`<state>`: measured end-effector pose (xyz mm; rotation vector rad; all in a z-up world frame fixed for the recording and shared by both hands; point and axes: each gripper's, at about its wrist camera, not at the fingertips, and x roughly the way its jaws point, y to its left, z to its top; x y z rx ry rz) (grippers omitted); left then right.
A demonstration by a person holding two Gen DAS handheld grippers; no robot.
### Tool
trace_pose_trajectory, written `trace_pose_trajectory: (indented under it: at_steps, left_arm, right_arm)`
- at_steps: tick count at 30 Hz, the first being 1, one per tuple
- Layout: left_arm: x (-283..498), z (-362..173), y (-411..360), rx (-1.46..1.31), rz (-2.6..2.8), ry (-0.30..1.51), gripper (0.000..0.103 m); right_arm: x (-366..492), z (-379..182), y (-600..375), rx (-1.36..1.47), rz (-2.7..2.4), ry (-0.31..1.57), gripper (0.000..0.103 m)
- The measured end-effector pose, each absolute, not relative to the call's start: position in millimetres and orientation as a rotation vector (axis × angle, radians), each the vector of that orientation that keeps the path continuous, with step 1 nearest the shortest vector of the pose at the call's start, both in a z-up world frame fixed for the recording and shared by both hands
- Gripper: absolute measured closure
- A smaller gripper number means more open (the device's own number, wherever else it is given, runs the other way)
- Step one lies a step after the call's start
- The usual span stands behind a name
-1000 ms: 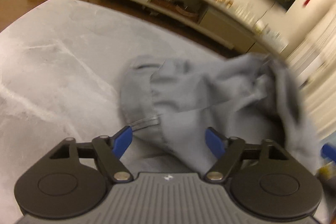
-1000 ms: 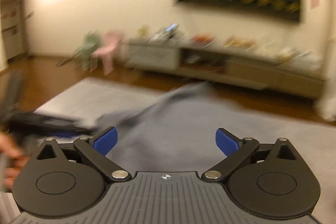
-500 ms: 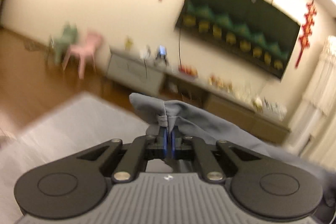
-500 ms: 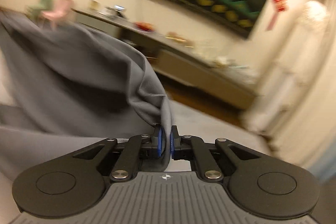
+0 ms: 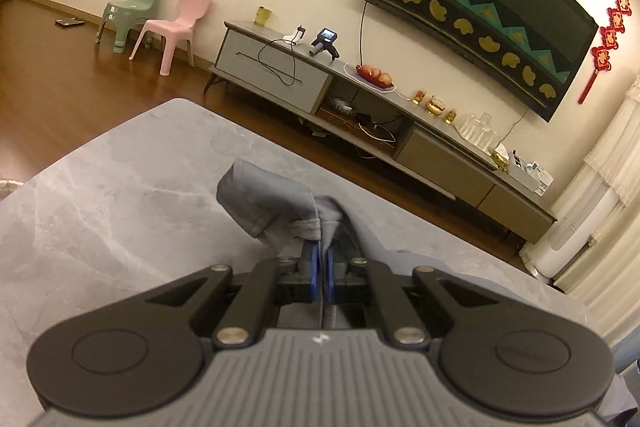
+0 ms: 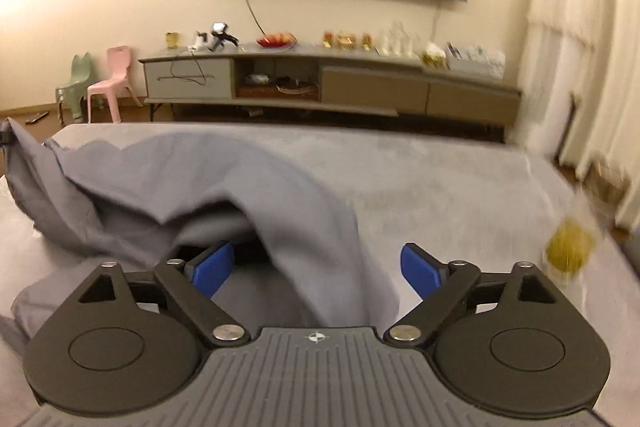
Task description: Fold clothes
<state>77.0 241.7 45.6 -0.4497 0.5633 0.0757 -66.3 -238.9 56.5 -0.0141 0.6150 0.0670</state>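
Note:
A grey garment point(image 6: 208, 187) lies rumpled across the left and middle of the grey marbled table point(image 6: 440, 179). In the left wrist view, my left gripper point(image 5: 319, 259) is shut on a bunched edge of the same garment point(image 5: 272, 203), which curls up just beyond the blue pads point(image 5: 310, 267). In the right wrist view, my right gripper point(image 6: 316, 269) is open. A fold of the cloth drapes down between its blue fingertips point(image 6: 212, 267), held by neither of them.
A yellowish object point(image 6: 570, 251), blurred, sits near the table's right edge. Beyond the table's far edge lie wooden floor, a long TV cabinet point(image 5: 360, 115), two small plastic chairs point(image 5: 172, 27) and curtains point(image 6: 580, 47) at the right.
My right gripper, shut on the garment half a second ago, has opened and let the cloth drop onto the table. My left gripper has stayed shut on the cloth and has come down.

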Motion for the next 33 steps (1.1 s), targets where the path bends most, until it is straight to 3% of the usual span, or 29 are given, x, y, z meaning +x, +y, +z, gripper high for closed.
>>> trace_pose_trajectory:
  at_steps: [7, 8, 11, 16, 25, 26, 27, 29, 33]
  left_arm:
    - [74, 47, 258, -0.5, 0.152, 0.53, 0.098]
    - [74, 48, 261, -0.504, 0.166, 0.524, 0.098]
    - [74, 51, 268, -0.516, 0.207, 0.504, 0.098]
    - [70, 59, 271, -0.467, 0.279, 0.464, 0.098]
    - [71, 62, 266, -0.446, 0.27, 0.456, 0.098]
    - [70, 62, 266, -0.444, 0.271, 0.455, 0.098]
    - [69, 63, 269, -0.449, 0.281, 0.449, 0.098]
    - [66, 66, 274, -0.455, 0.305, 0.426, 0.098]
    - [45, 88, 272, -0.394, 0.341, 0.285, 0.098]
  right_arm:
    - [-95, 20, -269, 0.136, 0.071, 0.711, 0.013]
    - [-98, 22, -278, 0.198, 0.087, 0.697, 0.017]
    - [-90, 18, -299, 0.345, 0.135, 0.714, 0.053]
    - [-89, 4, -331, 0.641, 0.155, 0.712, 0.053]
    - [-55, -17, -287, 0.459, 0.165, 0.8, 0.054]
    - [-48, -18, -280, 0.413, 0.174, 0.811, 0.074]
    - [-41, -11, -272, 0.329, 0.168, 0.804, 0.099]
    - [-27, 17, -257, 0.099, 0.135, 0.737, 0.103]
    - [1, 130, -240, -0.278, 0.061, 0.458, 0.103]
